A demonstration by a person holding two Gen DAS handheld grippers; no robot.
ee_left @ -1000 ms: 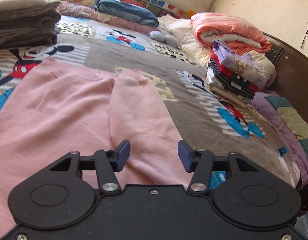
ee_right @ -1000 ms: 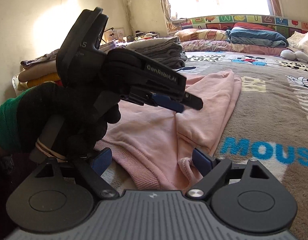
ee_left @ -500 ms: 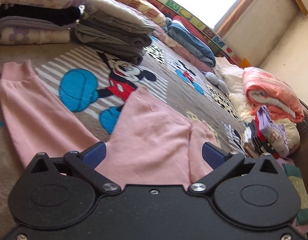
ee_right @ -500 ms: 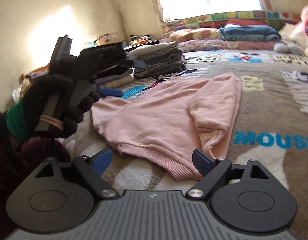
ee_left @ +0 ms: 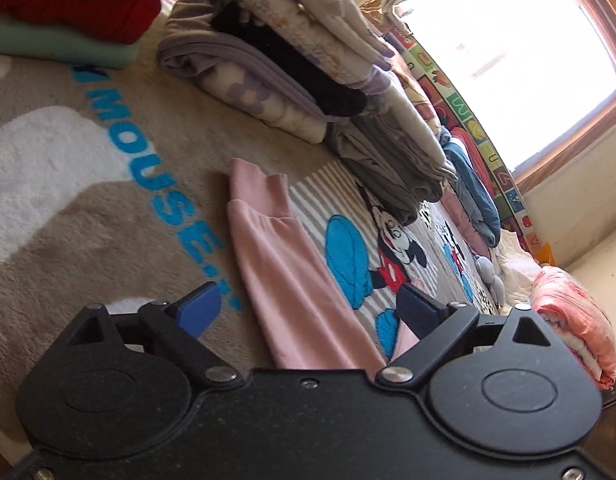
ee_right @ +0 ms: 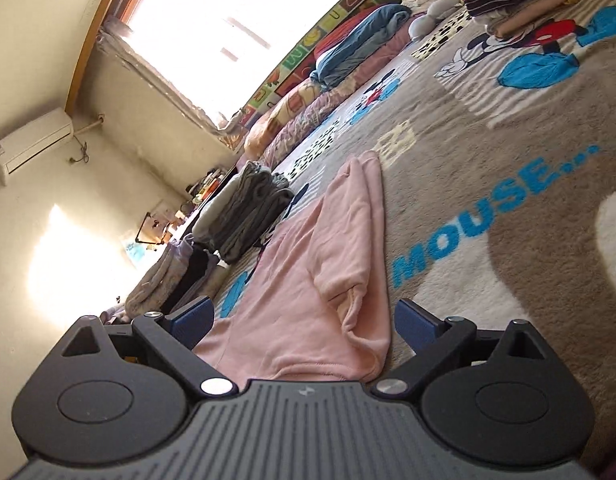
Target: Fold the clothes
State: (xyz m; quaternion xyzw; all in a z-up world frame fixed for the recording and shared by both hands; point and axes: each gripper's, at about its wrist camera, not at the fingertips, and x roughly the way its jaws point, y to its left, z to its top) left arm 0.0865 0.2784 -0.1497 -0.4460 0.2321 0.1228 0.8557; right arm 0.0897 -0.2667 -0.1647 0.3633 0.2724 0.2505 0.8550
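Sweatshirt [ee_right: 308, 280] lies flat on the bed [ee_right: 508, 240], right sleeve folded in. Left gripper [ee_left: 308, 312] has swung out over the unfolded left sleeve [ee_left: 275, 240]; its jaws have just narrowed, nothing gripped. Right gripper [ee_right: 303, 320], jaws just widened, holds nothing. Left sleeve fold likely follows.

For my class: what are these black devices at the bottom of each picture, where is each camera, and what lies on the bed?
Each picture comes from a camera mounted on a hand-held gripper that a person carries, looking forward along its two blue-padded fingers. One view shows the left gripper, the other the right gripper. Both are open and hold nothing; their jaws have just been moving. Between each pair of fingers lies a pink sweatshirt, one sleeve stretched out, on a Mickey Mouse blanket. Stacks of folded clothes sit beyond it.
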